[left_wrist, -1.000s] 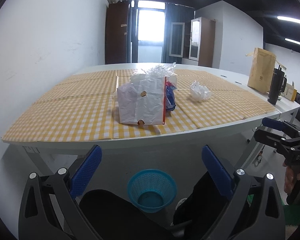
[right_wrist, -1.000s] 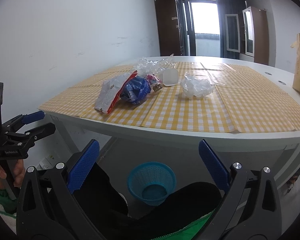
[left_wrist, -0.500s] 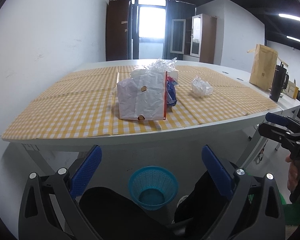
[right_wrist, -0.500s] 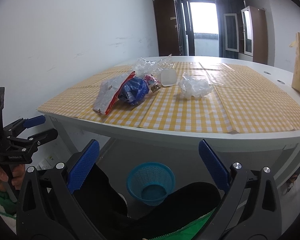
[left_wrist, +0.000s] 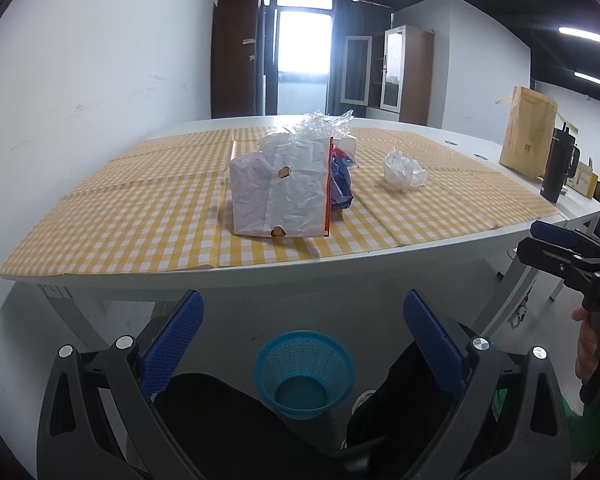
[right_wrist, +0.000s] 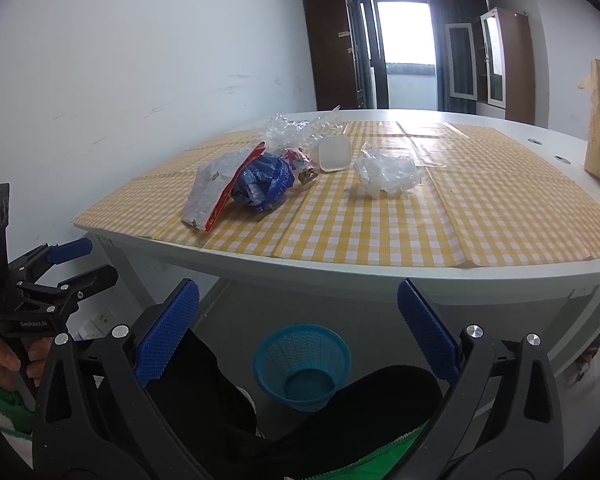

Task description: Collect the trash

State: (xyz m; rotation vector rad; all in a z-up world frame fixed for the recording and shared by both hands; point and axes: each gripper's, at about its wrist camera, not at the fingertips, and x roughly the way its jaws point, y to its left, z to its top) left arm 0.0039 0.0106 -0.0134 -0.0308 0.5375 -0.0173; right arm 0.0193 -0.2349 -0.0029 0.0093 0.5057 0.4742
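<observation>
Trash lies on a yellow checked tablecloth [left_wrist: 148, 208]: a white-and-red snack bag [left_wrist: 280, 192] [right_wrist: 216, 188], a blue wrapper [right_wrist: 264, 184], crumpled clear plastic [right_wrist: 296, 132], a white cup [right_wrist: 334, 153] and a crumpled clear wad [left_wrist: 404, 170] [right_wrist: 388, 172]. A blue mesh bin [left_wrist: 304, 374] [right_wrist: 302, 364] stands on the floor under the table edge. My left gripper [left_wrist: 302, 336] is open and empty, below and in front of the table. My right gripper [right_wrist: 298, 330] is open and empty, also low in front of the table.
A brown paper bag [left_wrist: 528, 136] and a black tumbler [left_wrist: 558, 164] stand at the table's right end. A white wall [left_wrist: 80, 80] runs along the left. My dark-clothed legs [left_wrist: 204, 420] sit between the grippers and the bin.
Both grippers have risen and eased toward the table; the table top now sits lower in view. Both stay open and empty.
</observation>
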